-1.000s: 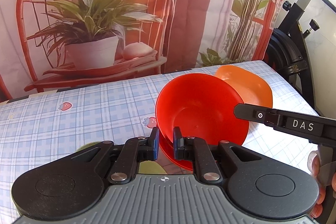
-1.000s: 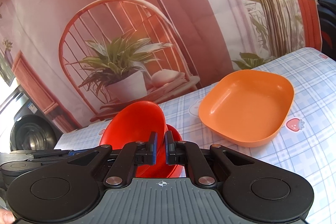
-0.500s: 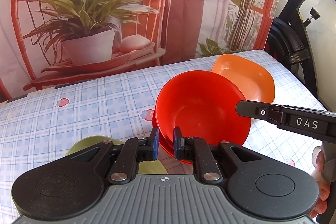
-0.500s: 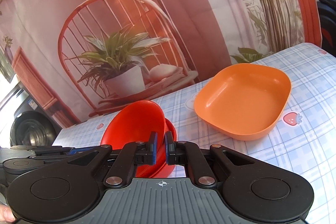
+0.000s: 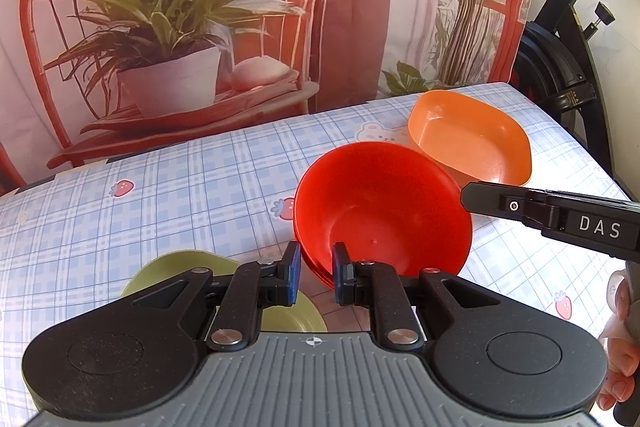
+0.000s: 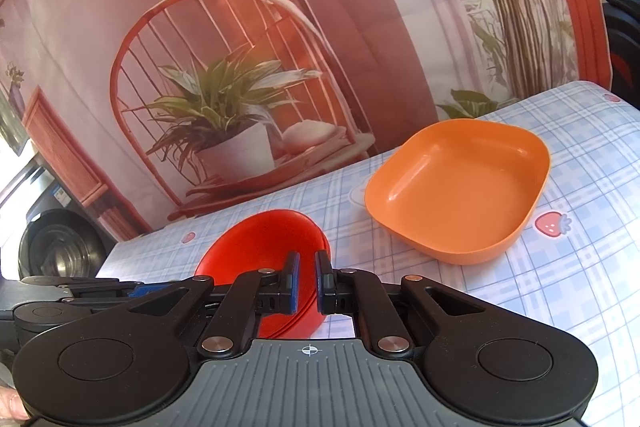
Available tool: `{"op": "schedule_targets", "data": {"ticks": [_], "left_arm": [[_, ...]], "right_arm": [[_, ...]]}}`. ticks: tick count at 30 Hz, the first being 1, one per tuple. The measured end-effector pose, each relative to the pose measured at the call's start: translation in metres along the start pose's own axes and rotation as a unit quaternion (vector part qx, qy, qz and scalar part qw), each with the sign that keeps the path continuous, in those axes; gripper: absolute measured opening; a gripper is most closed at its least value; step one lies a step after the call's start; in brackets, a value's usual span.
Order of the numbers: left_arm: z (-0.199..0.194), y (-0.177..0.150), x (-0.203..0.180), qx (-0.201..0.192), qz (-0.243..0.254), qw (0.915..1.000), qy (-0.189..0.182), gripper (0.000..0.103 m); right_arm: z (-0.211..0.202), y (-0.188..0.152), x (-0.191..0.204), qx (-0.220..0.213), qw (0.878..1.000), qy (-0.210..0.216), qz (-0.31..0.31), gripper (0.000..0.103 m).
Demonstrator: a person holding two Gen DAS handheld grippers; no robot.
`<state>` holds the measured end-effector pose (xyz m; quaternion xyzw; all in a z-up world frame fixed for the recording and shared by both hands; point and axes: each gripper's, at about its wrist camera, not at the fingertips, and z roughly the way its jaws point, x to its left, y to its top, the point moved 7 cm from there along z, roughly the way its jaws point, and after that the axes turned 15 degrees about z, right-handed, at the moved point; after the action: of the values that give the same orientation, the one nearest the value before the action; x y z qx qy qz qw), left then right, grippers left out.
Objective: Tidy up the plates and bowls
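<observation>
A red bowl (image 5: 380, 203) sits nested on red dishes of the same colour on the checked tablecloth. My left gripper (image 5: 314, 273) is at the stack's near rim, its jaws a little apart with the rim between them. My right gripper (image 6: 306, 281) is at the stack's right rim (image 6: 264, 251), jaws nearly closed with the rim between them; its arm crosses the left wrist view (image 5: 560, 219). An orange squarish dish (image 6: 460, 187) lies beyond on the right, also in the left wrist view (image 5: 472, 135). A green plate (image 5: 176, 271) lies under my left gripper.
A printed backdrop of a chair and potted plant hangs behind the table's far edge. An exercise bike (image 5: 560, 67) stands off the table's right end. A washing machine (image 6: 52, 251) shows at the left of the right wrist view.
The red bowl has come down from a tilt to sit lower in the stack. The left gripper's jaws have opened slightly. More of the green plate shows.
</observation>
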<state>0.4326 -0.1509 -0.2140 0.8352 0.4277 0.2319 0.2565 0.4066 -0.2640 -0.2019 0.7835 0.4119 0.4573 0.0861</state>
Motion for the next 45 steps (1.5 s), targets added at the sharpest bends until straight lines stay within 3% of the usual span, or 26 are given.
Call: {"op": "schedule_targets", "data": {"ticks": [4,11,19,23,32,42,45], "left_arm": [[0.002,0.0,0.005,0.012,-0.011,0.9998,0.01,0.032],[-0.008,0.019,0.009,-0.017,-0.015,0.9993,0.03,0.035],[0.002,0.056,-0.01,-0.041,0.004,0.9991,0.01,0.04],[0.015,0.063,-0.021,-0.039,-0.008,0.9992,0.0,0.04],[0.031,0.064,-0.025,-0.03,-0.028,0.9991,-0.013,0.041],[0.032,0.078,-0.046,-0.055,-0.01,0.9979,-0.032,0.041],[0.035,0.082,-0.057,-0.06,0.007,0.9975,-0.037,0.047]], "right_arm": [[-0.004,0.001,-0.001,-0.007,1.0,0.005,-0.003,0.009],[-0.015,0.012,-0.017,-0.037,0.999,-0.015,-0.015,0.01],[-0.021,0.05,-0.075,-0.099,0.989,-0.107,-0.012,0.015],[-0.015,0.056,-0.1,-0.108,0.984,-0.145,-0.006,0.015],[-0.001,0.056,-0.115,-0.104,0.985,-0.139,0.009,0.017],[-0.005,0.052,-0.121,-0.105,0.985,-0.133,0.017,0.011],[-0.003,0.05,-0.122,-0.103,0.986,-0.132,0.015,0.011]]}}
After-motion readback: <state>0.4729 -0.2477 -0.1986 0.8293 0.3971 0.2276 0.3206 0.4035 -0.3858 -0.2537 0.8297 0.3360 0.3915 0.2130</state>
